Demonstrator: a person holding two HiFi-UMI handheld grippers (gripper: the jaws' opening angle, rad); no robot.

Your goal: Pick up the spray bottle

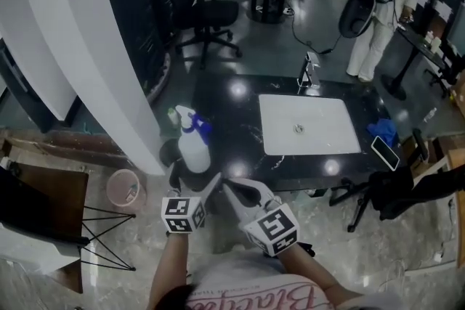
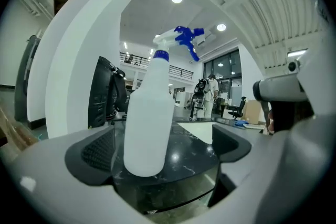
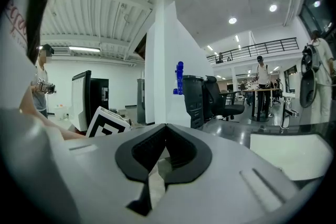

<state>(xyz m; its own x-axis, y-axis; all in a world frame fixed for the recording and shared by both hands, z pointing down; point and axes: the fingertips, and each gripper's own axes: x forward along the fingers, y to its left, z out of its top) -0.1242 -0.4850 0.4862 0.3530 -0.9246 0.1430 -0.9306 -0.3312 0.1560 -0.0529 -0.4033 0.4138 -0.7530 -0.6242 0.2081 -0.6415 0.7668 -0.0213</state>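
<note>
A white spray bottle (image 1: 193,149) with a blue trigger head stands upright near the front left corner of the black counter (image 1: 240,102). My left gripper (image 1: 195,181) is open at the counter's edge, its jaws spread wide to either side of the bottle's base. In the left gripper view the bottle (image 2: 149,123) rises between the pads (image 2: 97,152), with a gap on both sides. My right gripper (image 1: 229,189) is shut and empty, just right of the left one and short of the counter. Its view shows the bottle's blue head (image 3: 179,78) ahead, above the closed jaws (image 3: 164,128).
A white sink basin (image 1: 309,125) with a faucet (image 1: 309,72) is set in the counter. A phone (image 1: 384,152) and blue cloth (image 1: 383,131) lie at its right end. A white pillar (image 1: 94,47) stands left, a pink bin (image 1: 123,187) beside it; behind are an office chair (image 1: 207,11) and a person (image 1: 378,18).
</note>
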